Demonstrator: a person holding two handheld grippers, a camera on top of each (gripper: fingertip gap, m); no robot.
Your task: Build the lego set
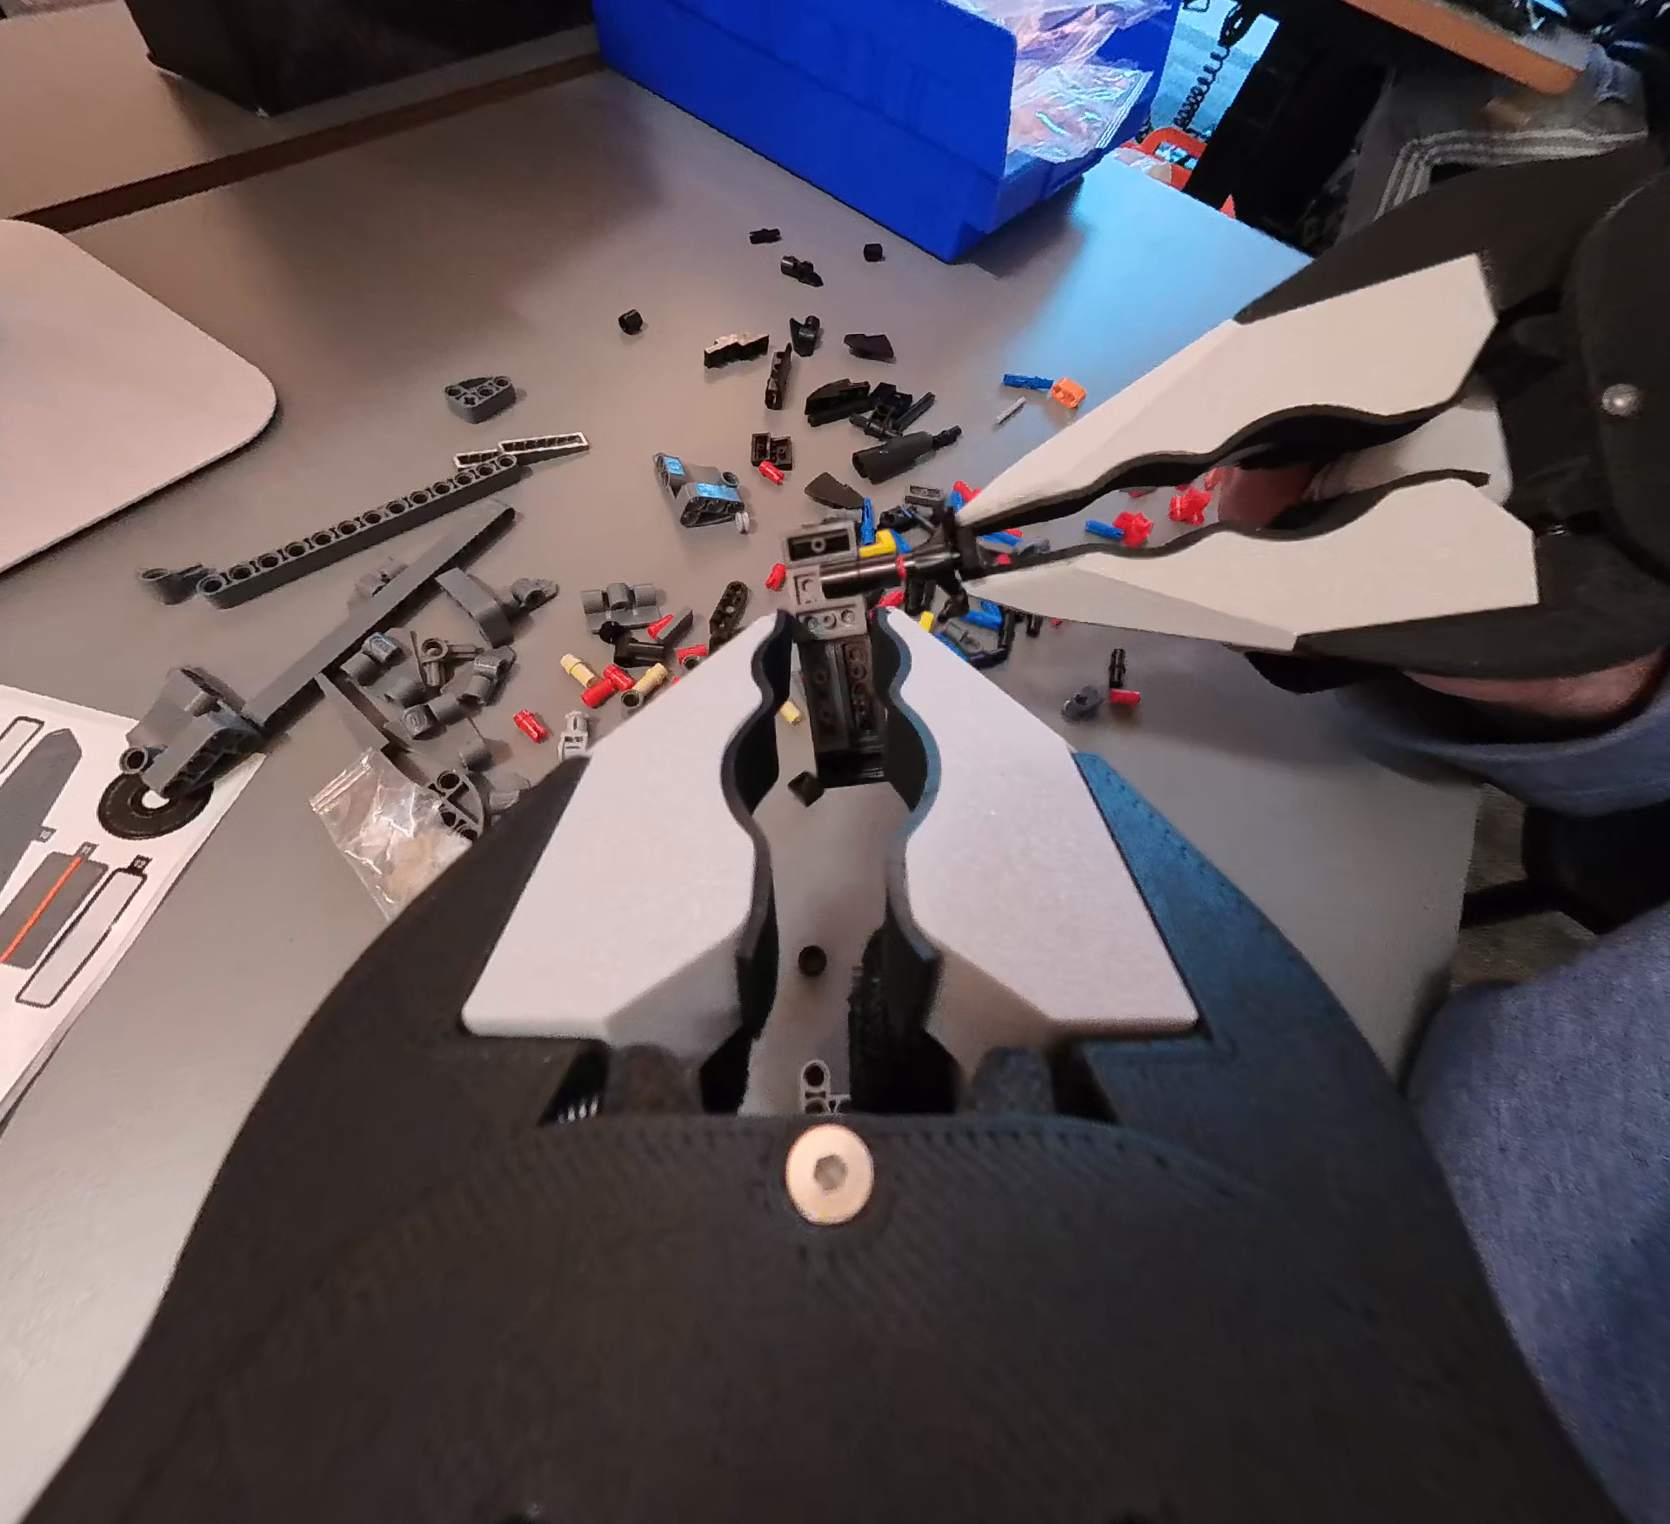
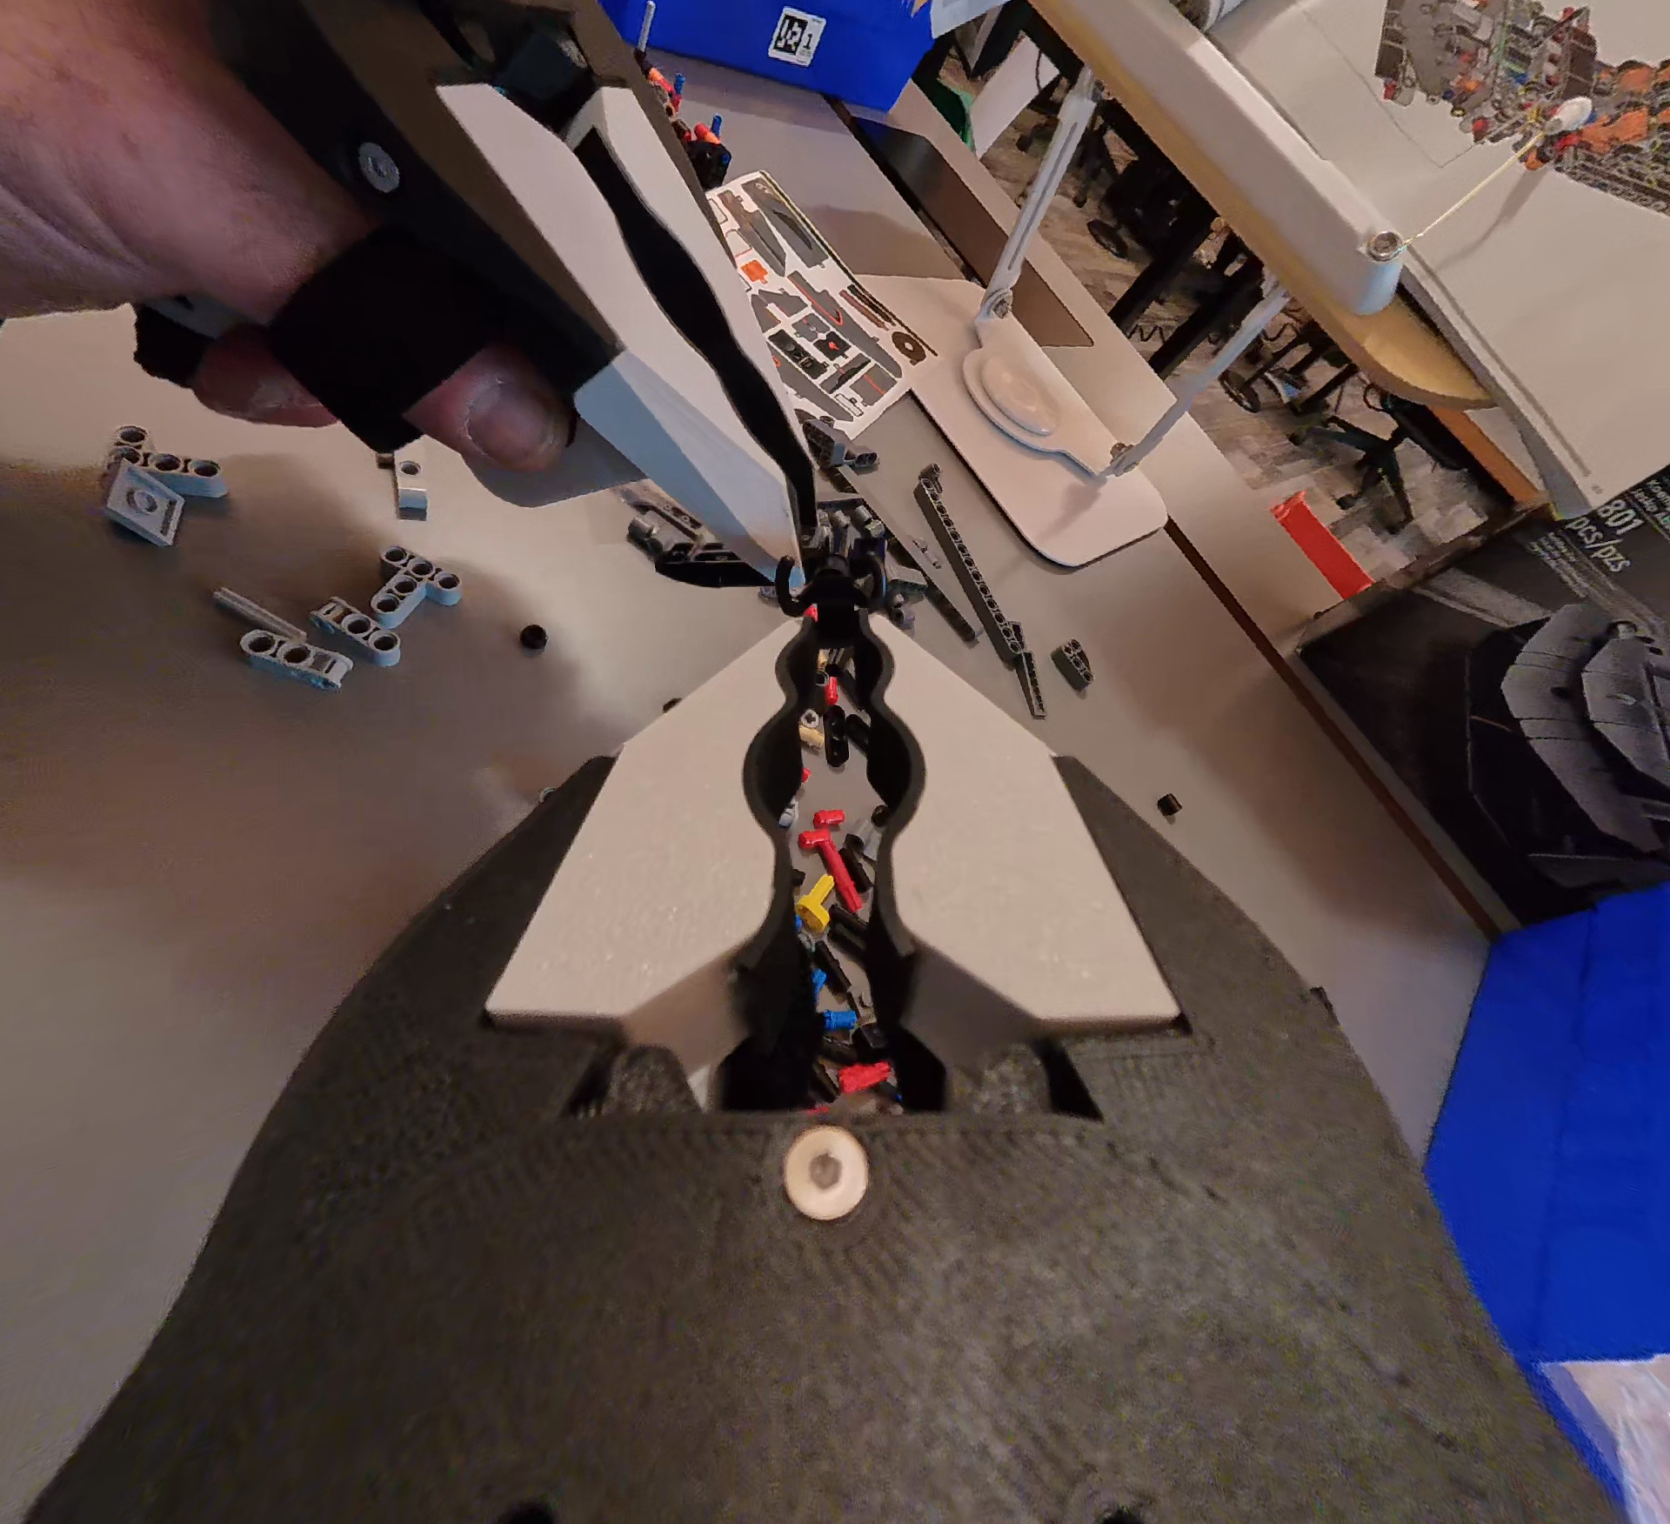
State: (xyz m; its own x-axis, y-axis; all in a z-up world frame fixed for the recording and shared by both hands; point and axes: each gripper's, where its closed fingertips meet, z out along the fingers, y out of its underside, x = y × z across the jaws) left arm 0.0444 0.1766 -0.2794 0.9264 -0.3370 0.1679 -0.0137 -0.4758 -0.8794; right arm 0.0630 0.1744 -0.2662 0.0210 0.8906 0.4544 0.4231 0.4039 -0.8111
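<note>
My left gripper (image 1: 833, 622) is shut on a small grey and black lego sub-assembly (image 1: 836, 694) and holds it upright above the table. My right gripper (image 1: 962, 545) comes in from the right. It is shut on a small black piece (image 1: 881, 572) and holds it against the upper part of the sub-assembly. In the right wrist view, my right gripper (image 2: 827, 631) pinches the black piece (image 2: 827, 590) at its tips. The left gripper (image 2: 802, 550) reaches down from the upper left, held by a hand (image 2: 136, 170). The joint between the piece and the sub-assembly is mostly hidden.
Loose black, grey, red and blue pieces (image 1: 904, 432) lie scattered on the grey table (image 1: 452, 261). A long grey beam (image 1: 343, 532) and a sticker sheet (image 1: 54, 848) lie left. A blue bin (image 1: 813, 62) stands behind. A white stand base (image 2: 1066, 477) and the set's box (image 2: 1536, 712) are at the right. Only a small space, under 4 cm, lies between the two pairs of fingers.
</note>
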